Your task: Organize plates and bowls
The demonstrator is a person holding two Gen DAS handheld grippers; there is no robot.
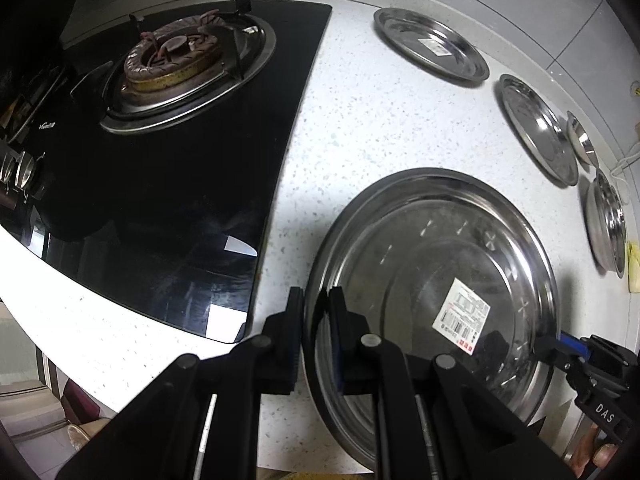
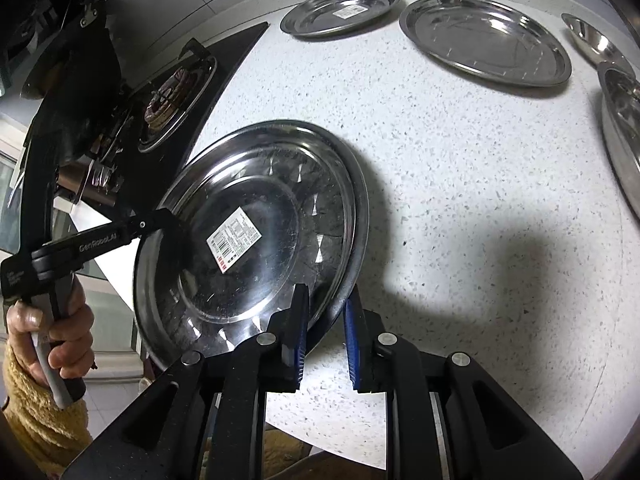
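Both the left gripper (image 1: pixel 316 336) and right gripper (image 2: pixel 326 332) straddle the big plate's (image 2: pixel 256 236) rim, jaws slightly apart; hob (image 1: pixel 180 152) beside, more plates (image 2: pixel 484 36) behind on speckled bench (image 2: pixel 460 200).

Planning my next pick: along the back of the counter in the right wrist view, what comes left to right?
Small round steel plate with a white label → larger round steel plate without a label → small shiny steel bowl.

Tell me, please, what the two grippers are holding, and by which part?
Both straddle the rim of the big plate: the left gripper on one edge, the right gripper on the opposite edge. Whether the fingers actually clamp it cannot be told.
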